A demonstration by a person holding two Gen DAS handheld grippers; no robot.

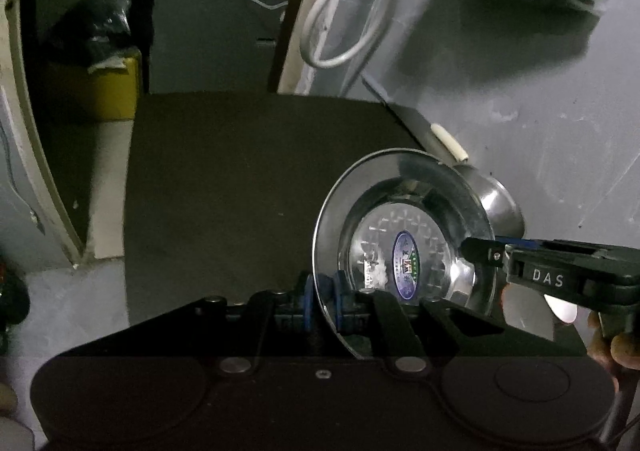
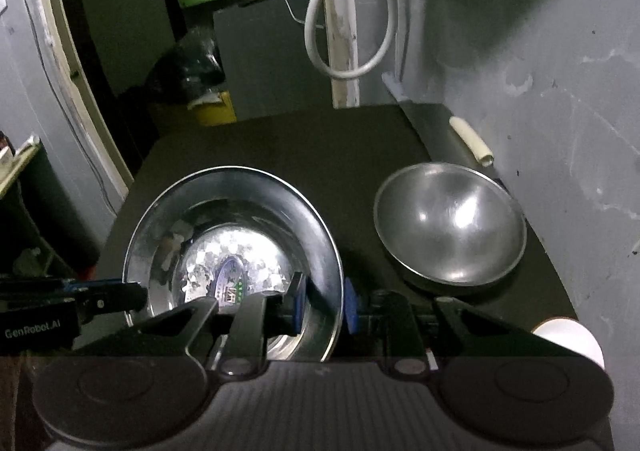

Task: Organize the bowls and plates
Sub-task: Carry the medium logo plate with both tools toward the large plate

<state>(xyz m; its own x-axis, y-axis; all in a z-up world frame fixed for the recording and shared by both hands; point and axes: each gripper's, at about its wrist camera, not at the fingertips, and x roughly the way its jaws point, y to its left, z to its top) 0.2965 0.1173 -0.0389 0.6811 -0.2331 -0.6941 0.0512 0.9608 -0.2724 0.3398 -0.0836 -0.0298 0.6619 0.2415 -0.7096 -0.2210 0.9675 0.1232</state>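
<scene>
Both grippers, left [image 1: 322, 301] and right [image 2: 322, 303], pinch opposite rims of one steel plate [image 2: 224, 207]; steel bowl [image 2: 450, 225] sits near the table's [image 2: 280, 139] right edge.

Dim room, hard glare on the steel, heavy fisheye bending

Both wrist views are dark, with black corners and wall lines bowing toward the edges. Light bounces brightest off the steel plate [image 2: 234, 247], whose centre burns out white in the right wrist view, and two small highlights sit in the steel bowl [image 2: 450, 225]. The dark bench [image 1: 248, 179] swallows detail. At 1 o'clock a broad soft shadow falls on the grey wall [image 1: 540, 99]. The left edge of the left wrist view is smeared and soft.
</scene>
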